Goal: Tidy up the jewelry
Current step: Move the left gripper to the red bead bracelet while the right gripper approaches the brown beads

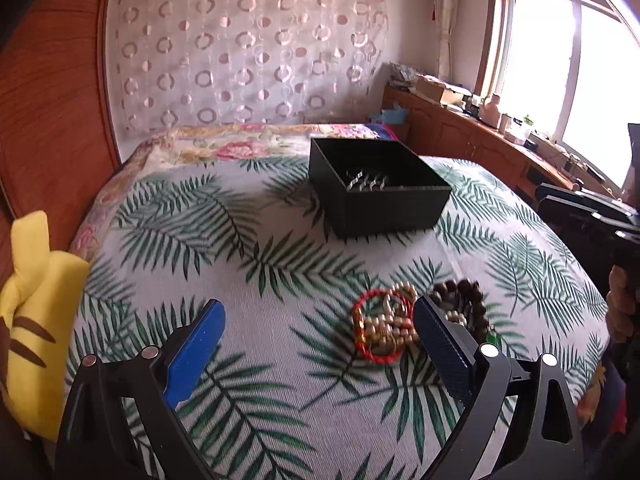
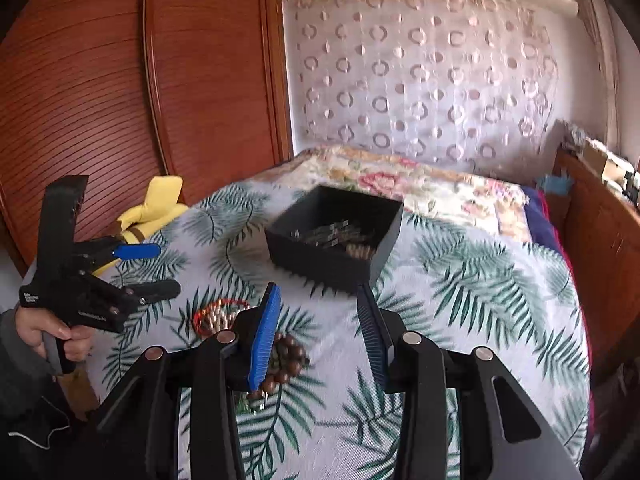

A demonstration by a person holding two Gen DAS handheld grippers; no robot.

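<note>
Both the left gripper (image 1: 318, 334) and right gripper (image 2: 320, 320) are held released above beaded bracelets (image 1: 384, 322) piled near the leaf-print bedspread's (image 1: 248, 248) front edge; a black box (image 1: 376, 188) is set mid-bed.

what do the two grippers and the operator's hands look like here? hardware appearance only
Both are the same design: black plastic frames with round silver pivot pins and ribbed finger pads, one blue, one dark. The left gripper has a tall black fin on top, small white lettering on the body, and a pistol handle. The hand on it is bare, with a dark sleeve. The right gripper looks identical. No cables visible.
</note>
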